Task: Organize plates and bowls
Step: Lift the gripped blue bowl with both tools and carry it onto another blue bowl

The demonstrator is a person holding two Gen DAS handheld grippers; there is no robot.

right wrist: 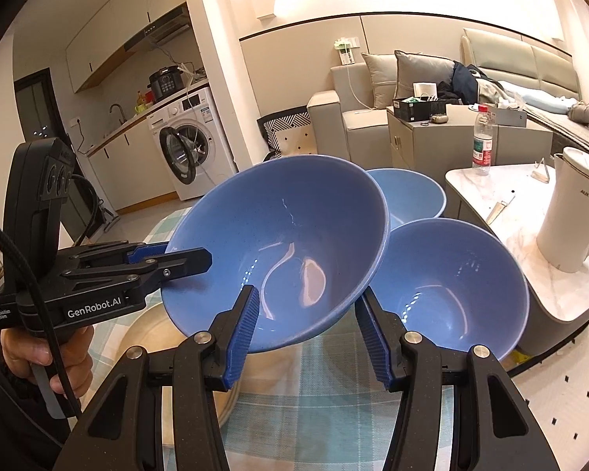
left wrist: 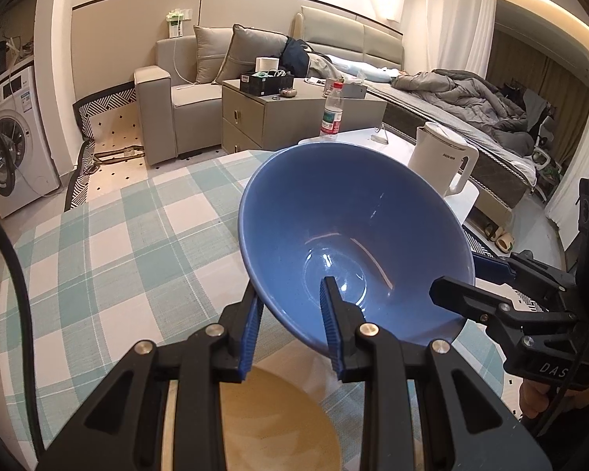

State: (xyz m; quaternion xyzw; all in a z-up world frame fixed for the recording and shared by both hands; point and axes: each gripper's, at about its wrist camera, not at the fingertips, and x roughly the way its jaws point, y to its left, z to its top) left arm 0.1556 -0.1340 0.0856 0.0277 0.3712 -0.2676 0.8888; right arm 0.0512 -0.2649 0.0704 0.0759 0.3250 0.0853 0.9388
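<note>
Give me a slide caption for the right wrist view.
Both tools grip the rim of a tilted blue bowl above two more blue bowls on a checked tablecloth.

Warm bright cove lighting overhead, glare streaks inside the blue bowl (right wrist: 286,243), strong fisheye bending, dark vignetted corners

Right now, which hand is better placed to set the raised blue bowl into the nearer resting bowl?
Probably left: the left gripper clamps the raised bowl by its rim; the right gripper only straddles it, grip unclear.
</note>
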